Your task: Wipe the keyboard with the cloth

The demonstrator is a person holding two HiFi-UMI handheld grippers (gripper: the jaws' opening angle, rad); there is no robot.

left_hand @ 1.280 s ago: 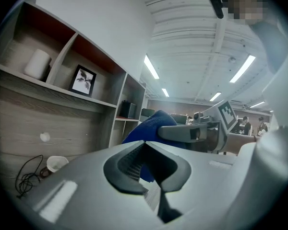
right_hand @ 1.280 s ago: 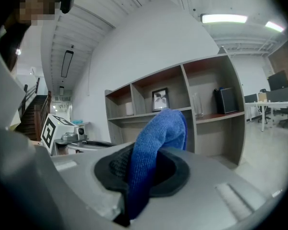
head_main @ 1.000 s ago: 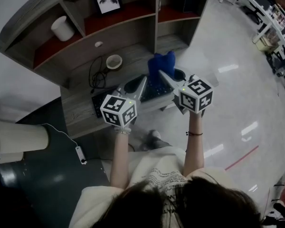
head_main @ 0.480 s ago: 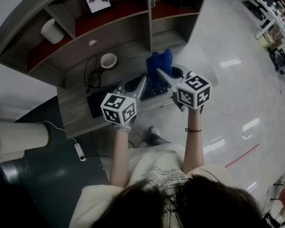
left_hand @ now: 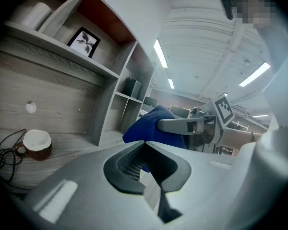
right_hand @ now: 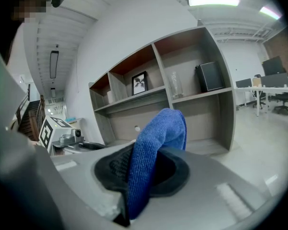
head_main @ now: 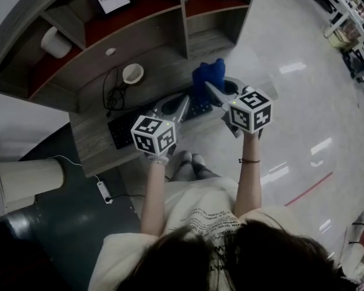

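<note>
Pinching blue cloth [right_hand: 156, 143] in right claw [head_main: 211, 93], keyboard [head_main: 120, 132] nearby.

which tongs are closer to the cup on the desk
Left. The left tongs point over the keyboard, with the cup ahead to their left. The right tongs, clamping the blue cloth, sit farther off to the cup's right.
</note>
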